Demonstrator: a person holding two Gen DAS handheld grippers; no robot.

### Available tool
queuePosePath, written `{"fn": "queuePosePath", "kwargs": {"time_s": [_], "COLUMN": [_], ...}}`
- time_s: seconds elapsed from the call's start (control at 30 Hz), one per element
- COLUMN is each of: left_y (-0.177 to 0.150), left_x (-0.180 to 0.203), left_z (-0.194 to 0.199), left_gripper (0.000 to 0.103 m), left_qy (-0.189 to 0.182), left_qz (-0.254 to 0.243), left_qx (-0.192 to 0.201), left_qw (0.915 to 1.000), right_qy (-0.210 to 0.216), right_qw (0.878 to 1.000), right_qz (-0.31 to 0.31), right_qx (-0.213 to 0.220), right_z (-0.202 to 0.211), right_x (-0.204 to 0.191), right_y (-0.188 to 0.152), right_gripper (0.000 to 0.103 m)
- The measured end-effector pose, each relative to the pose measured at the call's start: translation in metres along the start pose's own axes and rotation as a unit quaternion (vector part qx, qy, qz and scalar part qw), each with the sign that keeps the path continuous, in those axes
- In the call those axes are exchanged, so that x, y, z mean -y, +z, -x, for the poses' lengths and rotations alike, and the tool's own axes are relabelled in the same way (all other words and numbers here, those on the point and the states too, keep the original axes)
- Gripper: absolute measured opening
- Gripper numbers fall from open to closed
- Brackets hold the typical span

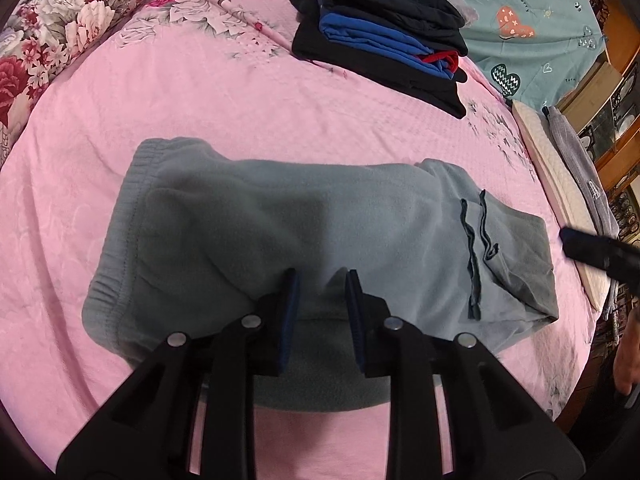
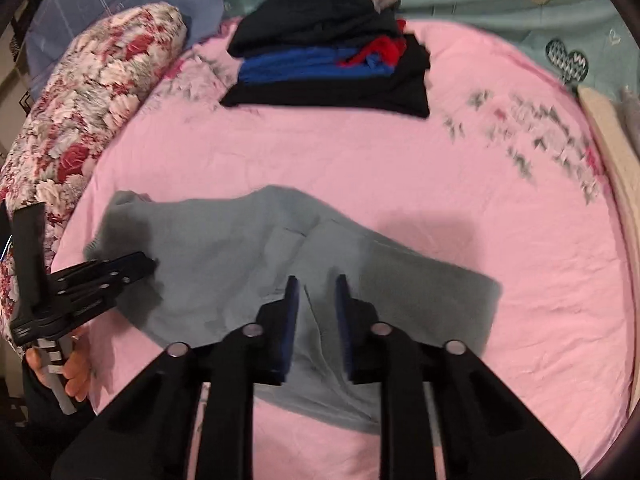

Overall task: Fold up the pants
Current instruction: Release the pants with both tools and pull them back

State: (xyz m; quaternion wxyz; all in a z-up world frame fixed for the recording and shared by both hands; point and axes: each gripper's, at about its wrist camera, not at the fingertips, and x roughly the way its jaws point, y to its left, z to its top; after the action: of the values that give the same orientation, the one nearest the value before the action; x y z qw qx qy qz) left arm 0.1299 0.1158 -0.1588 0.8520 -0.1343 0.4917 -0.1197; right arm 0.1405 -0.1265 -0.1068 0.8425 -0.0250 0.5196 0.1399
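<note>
- Looking along the left gripper (image 1: 322, 274), the grey-green fleece pants (image 1: 304, 232) lie flat on the pink textured bedspread (image 1: 224, 92), long axis running left to right across the view, ribbed elastic waistband (image 1: 116, 216) at the left and the folded-over end at the right.
- Its blue-padded fingers (image 1: 291, 300) stand parted with nothing between them, poised over the near edge around the middle of the garment; the cloth lies straight ahead and under the tips.
- A dark drawstring (image 1: 476, 248) trails loose on the right part; the fleece looks soft, thick and matte, so I judge it will hold a fold without sliding.
- A stack of folded black, blue and red clothes (image 1: 380, 36) sits far off, well apart from the pants.
- The right gripper (image 1: 596, 254) shows at the right edge, just beyond the pants' right end.
- Turning to the right wrist view, somewhat blurred, the right gripper (image 2: 317, 280) also gapes empty, above the near right part of the pants (image 2: 224, 248).
- The left gripper (image 2: 120, 270) reaches in from the left over the waistband end, a hand (image 2: 76, 364) on its grip.
- Judging by this, each gripper is nearest its own end.
</note>
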Motion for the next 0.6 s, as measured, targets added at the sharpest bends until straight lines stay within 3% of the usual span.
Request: {"fn": "queuePosePath", "kwargs": {"time_s": [0.13, 0.2, 0.3, 0.4, 0.53, 0.6], "left_y": [0.000, 0.000, 0.000, 0.000, 0.000, 0.000], "left_x": [0.001, 0.000, -0.001, 0.000, 0.001, 0.001], "left_z": [0.000, 0.000, 0.000, 0.000, 0.000, -0.001], "left_gripper": [0.025, 0.025, 0.025, 0.025, 0.025, 0.025], "left_qy": [0.004, 0.002, 0.001, 0.002, 0.004, 0.005], "left_qz": [-0.004, -0.003, -0.001, -0.002, -0.003, -0.004], "left_qx": [0.001, 0.001, 0.000, 0.000, 0.001, 0.001], "left_qw": [1.0000, 1.0000, 1.0000, 1.0000, 1.0000, 1.0000], "right_qy": [-0.020, -0.015, 0.052, 0.061, 0.044, 0.045], "right_qw": [0.998, 0.998, 0.996, 0.995, 0.996, 0.998], "right_qz": [-0.010, -0.012, -0.005, 0.026, 0.033, 0.026], "right_qx": [-0.051, -0.053, -0.069, -0.077, -0.074, -0.043], "right_z": [-0.041, -0.044, -0.034, -0.028, -0.024, -0.003], "right_x": [0.002, 0.002, -0.008, -0.025, -0.031, -0.026], "right_y": [-0.012, -0.023, -0.034, -0.044, -0.045, -0.040], "right_gripper": [0.010, 0.010, 0.010, 0.010, 0.010, 0.010]}}
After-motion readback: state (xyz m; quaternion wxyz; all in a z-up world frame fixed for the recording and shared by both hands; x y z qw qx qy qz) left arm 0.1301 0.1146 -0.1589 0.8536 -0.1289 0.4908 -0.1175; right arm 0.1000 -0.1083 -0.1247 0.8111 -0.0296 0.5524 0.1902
